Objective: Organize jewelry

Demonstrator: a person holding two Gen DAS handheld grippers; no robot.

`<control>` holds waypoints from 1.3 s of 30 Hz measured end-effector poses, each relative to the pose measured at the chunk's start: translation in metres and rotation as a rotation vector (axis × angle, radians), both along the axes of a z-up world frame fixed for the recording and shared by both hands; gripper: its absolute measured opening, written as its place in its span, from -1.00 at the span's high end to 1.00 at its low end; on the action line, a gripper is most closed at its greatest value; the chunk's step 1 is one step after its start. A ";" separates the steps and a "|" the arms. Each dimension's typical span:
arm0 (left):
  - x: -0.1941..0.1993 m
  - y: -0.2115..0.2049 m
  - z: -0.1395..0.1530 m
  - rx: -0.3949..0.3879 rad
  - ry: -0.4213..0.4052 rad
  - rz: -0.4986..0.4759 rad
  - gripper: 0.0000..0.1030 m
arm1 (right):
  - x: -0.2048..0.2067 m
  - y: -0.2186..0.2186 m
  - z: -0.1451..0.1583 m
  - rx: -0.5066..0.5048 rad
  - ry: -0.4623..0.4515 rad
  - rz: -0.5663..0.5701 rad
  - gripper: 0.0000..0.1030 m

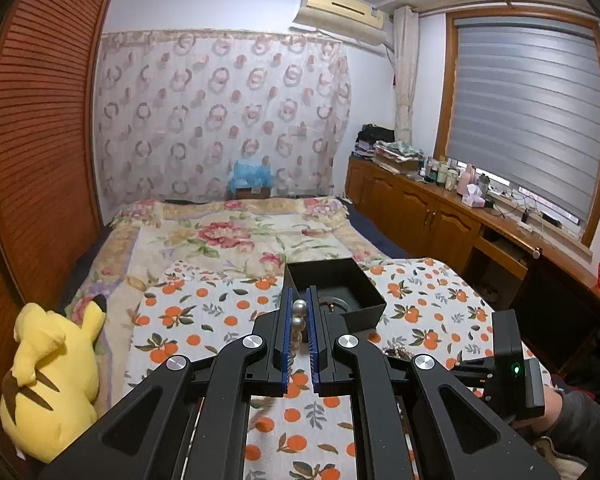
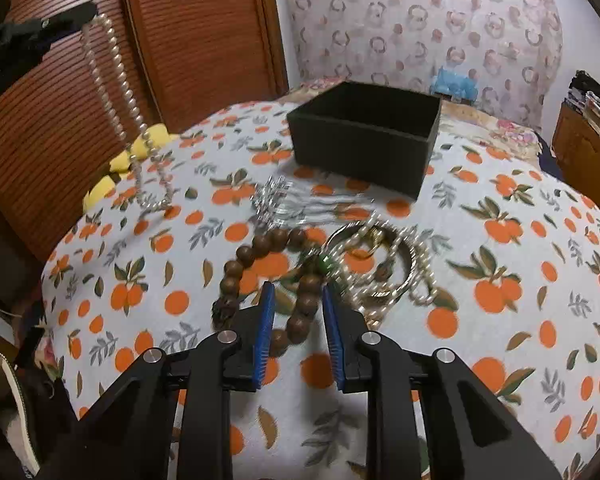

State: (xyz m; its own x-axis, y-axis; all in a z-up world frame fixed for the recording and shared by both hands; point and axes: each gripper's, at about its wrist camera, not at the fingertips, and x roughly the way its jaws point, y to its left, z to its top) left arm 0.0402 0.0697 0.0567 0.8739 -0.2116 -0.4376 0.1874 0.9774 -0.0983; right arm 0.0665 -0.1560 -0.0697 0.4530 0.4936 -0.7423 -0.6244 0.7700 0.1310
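Observation:
My left gripper (image 1: pixel 299 296) is shut on a pearl necklace (image 1: pixel 299 322), held above the orange-print cloth just in front of the open black box (image 1: pixel 356 306). In the right wrist view the left gripper (image 2: pixel 88 14) is at upper left and the pearl necklace (image 2: pixel 118 68) hangs from it, its lower end touching the cloth. My right gripper (image 2: pixel 298 292) is open, its fingers on either side of a brown wooden bead bracelet (image 2: pixel 260 246). A silver comb (image 2: pixel 276 200) and a tangle of pearl and gold chains (image 2: pixel 384 264) lie beside the bracelet. The black box (image 2: pixel 364 140) stands behind.
The orange-print cloth (image 2: pixel 520 240) covers a raised surface on a floral bedspread (image 1: pixel 236 232). A yellow plush toy (image 1: pixel 52 376) sits at the left. A wooden louvred wardrobe (image 2: pixel 204 40) stands behind. A low wooden cabinet (image 1: pixel 428 208) with bottles runs under the window.

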 end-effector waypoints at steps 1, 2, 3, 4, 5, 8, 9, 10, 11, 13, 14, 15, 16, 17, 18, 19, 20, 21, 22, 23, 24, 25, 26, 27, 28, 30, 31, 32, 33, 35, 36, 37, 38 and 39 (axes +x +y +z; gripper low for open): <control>0.000 0.000 -0.001 0.000 0.003 0.000 0.88 | 0.000 0.001 -0.002 -0.008 0.008 0.001 0.49; 0.000 0.000 -0.004 -0.001 0.005 0.000 0.88 | 0.000 0.003 -0.004 -0.012 0.019 -0.002 0.49; 0.001 -0.001 -0.003 -0.003 0.008 -0.002 0.88 | 0.001 0.004 -0.006 -0.015 0.029 -0.001 0.49; 0.000 -0.001 -0.006 -0.003 0.010 -0.004 0.88 | 0.001 0.006 -0.008 -0.034 0.033 -0.004 0.49; 0.001 -0.002 -0.006 -0.004 0.011 -0.005 0.88 | 0.002 0.008 -0.010 -0.040 0.034 -0.005 0.49; 0.002 -0.007 -0.008 -0.002 0.013 -0.015 0.88 | 0.005 0.013 -0.013 -0.057 0.031 -0.007 0.50; 0.002 -0.008 -0.007 0.001 0.012 -0.018 0.88 | 0.005 0.015 -0.013 -0.068 0.024 -0.004 0.49; 0.003 -0.009 -0.007 0.004 0.011 -0.021 0.88 | 0.005 0.017 -0.013 -0.080 0.017 0.001 0.51; 0.003 -0.010 -0.006 0.006 0.008 -0.022 0.88 | 0.004 0.019 -0.013 -0.094 0.007 0.009 0.61; 0.004 -0.012 -0.003 0.009 0.000 -0.026 0.88 | 0.004 0.020 -0.013 -0.108 0.001 0.016 0.71; 0.004 -0.013 -0.001 0.010 -0.003 -0.027 0.88 | 0.005 0.019 -0.012 -0.105 0.004 0.021 0.71; 0.004 -0.015 0.000 0.012 -0.007 -0.028 0.88 | 0.005 0.018 -0.012 -0.102 0.006 0.023 0.71; 0.004 -0.016 0.001 0.014 -0.009 -0.029 0.88 | 0.004 0.017 -0.011 -0.097 0.003 0.027 0.71; 0.004 -0.017 0.002 0.016 -0.011 -0.030 0.88 | 0.003 0.015 -0.009 -0.089 -0.003 0.030 0.71; 0.005 -0.018 0.003 0.017 -0.012 -0.031 0.88 | 0.002 0.014 -0.005 -0.078 -0.009 0.033 0.71; 0.005 -0.018 0.003 0.017 -0.012 -0.032 0.88 | 0.001 0.012 -0.001 -0.068 -0.016 0.034 0.71; 0.006 -0.019 0.003 0.017 -0.013 -0.033 0.88 | -0.001 0.010 0.005 -0.055 -0.026 0.035 0.71; 0.005 -0.019 0.003 0.017 -0.012 -0.032 0.88 | -0.002 0.010 0.011 -0.043 -0.037 0.035 0.71; 0.005 -0.019 0.003 0.017 -0.012 -0.031 0.88 | -0.003 0.008 0.017 -0.030 -0.048 0.037 0.71; 0.005 -0.019 0.003 0.017 -0.013 -0.032 0.88 | -0.005 0.007 0.025 -0.016 -0.062 0.042 0.71; 0.005 -0.020 0.004 0.017 -0.014 -0.032 0.88 | -0.006 0.005 0.033 -0.007 -0.078 0.043 0.71; 0.006 -0.021 0.005 0.018 -0.016 -0.033 0.88 | -0.007 0.004 0.040 -0.001 -0.093 0.043 0.71; 0.007 -0.023 0.007 0.018 -0.018 -0.033 0.88 | -0.007 0.003 0.045 0.004 -0.105 0.044 0.71; 0.008 -0.024 0.009 0.018 -0.021 -0.034 0.88 | -0.008 0.002 0.051 0.010 -0.115 0.046 0.71; 0.009 -0.025 0.010 0.017 -0.024 -0.035 0.88 | -0.007 0.001 0.056 0.015 -0.126 0.048 0.71; 0.011 -0.027 0.015 0.016 -0.032 -0.038 0.88 | -0.006 0.000 0.067 0.018 -0.148 0.050 0.71; 0.013 -0.028 0.017 0.016 -0.036 -0.039 0.88 | -0.005 0.000 0.072 0.017 -0.157 0.050 0.71; 0.014 -0.029 0.019 0.017 -0.041 -0.042 0.88 | -0.003 0.000 0.076 0.015 -0.169 0.049 0.71; 0.015 -0.030 0.022 0.020 -0.048 -0.044 0.88 | 0.000 0.000 0.080 0.014 -0.176 0.048 0.71; 0.019 -0.033 0.028 0.023 -0.060 -0.049 0.88 | 0.005 -0.001 0.086 0.011 -0.190 0.048 0.71; 0.021 -0.033 0.030 0.023 -0.064 -0.051 0.88 | 0.008 -0.001 0.088 0.008 -0.198 0.048 0.71; 0.025 -0.034 0.033 0.026 -0.070 -0.054 0.88 | 0.012 -0.001 0.092 0.004 -0.207 0.049 0.71; 0.027 -0.036 0.035 0.027 -0.072 -0.055 0.88 | 0.015 -0.001 0.094 0.002 -0.214 0.050 0.71; 0.031 -0.038 0.037 0.028 -0.076 -0.057 0.88 | 0.020 -0.001 0.097 0.000 -0.223 0.052 0.71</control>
